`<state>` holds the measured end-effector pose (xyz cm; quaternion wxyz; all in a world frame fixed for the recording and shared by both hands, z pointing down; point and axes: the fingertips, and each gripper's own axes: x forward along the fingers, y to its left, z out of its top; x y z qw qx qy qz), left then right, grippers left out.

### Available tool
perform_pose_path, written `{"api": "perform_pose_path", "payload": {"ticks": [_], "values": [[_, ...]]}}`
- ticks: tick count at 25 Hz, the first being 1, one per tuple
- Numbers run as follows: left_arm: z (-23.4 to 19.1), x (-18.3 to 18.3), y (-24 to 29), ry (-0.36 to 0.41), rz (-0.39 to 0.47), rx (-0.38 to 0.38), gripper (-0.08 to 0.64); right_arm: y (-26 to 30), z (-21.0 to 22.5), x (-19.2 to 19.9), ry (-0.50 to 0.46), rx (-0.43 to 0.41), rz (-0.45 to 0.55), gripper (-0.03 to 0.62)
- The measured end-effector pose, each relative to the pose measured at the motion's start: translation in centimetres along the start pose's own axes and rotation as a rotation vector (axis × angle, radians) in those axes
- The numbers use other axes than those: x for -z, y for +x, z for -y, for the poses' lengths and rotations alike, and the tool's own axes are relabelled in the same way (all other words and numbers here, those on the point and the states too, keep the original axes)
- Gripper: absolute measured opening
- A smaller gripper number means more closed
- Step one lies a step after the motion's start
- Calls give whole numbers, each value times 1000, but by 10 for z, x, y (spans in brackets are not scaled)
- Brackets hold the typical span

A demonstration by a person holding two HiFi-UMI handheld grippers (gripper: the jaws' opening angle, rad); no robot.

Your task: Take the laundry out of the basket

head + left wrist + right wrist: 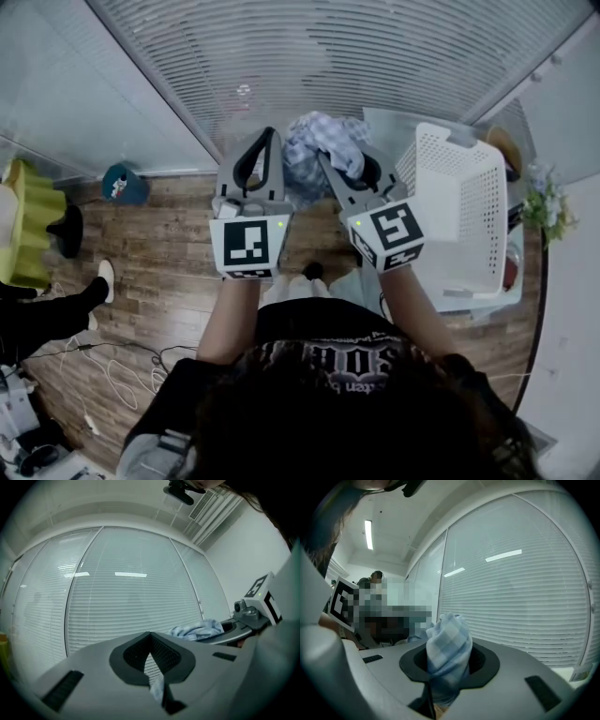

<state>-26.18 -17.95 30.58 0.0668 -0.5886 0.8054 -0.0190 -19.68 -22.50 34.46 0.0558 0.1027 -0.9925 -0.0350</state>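
Note:
A blue-and-white checked cloth (317, 150) hangs in the air in front of the window blinds, held up between both grippers. My right gripper (345, 157) is shut on it, and a bunched fold (447, 651) bulges out between its jaws. My left gripper (272, 136) stands close to the cloth's left side, jaws together at the tips, with a small strip of the cloth (157, 688) pinched deep between them. From the left gripper view the rest of the cloth (197, 630) lies over the right gripper. The white perforated laundry basket (459, 216) stands at the right, and its inside looks bare.
The basket rests on a white surface (514, 286) by the wall. A teal object (124, 185) and a yellow-green seat (26, 225) sit at the left on the wood floor. Another person's leg (56, 309) and loose cables (108, 370) lie lower left. Flowers (544, 206) stand far right.

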Motion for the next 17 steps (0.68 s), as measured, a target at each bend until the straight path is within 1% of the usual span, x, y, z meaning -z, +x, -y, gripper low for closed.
{"api": "perform_pose_path", "payload": {"ticks": [12, 17], "values": [[1, -2, -2, 5, 13, 11, -3, -3, -1, -2, 6, 9, 6, 114], [7, -3, -5, 8, -7, 34, -3, -6, -1, 0, 4, 13, 2, 114]]}}
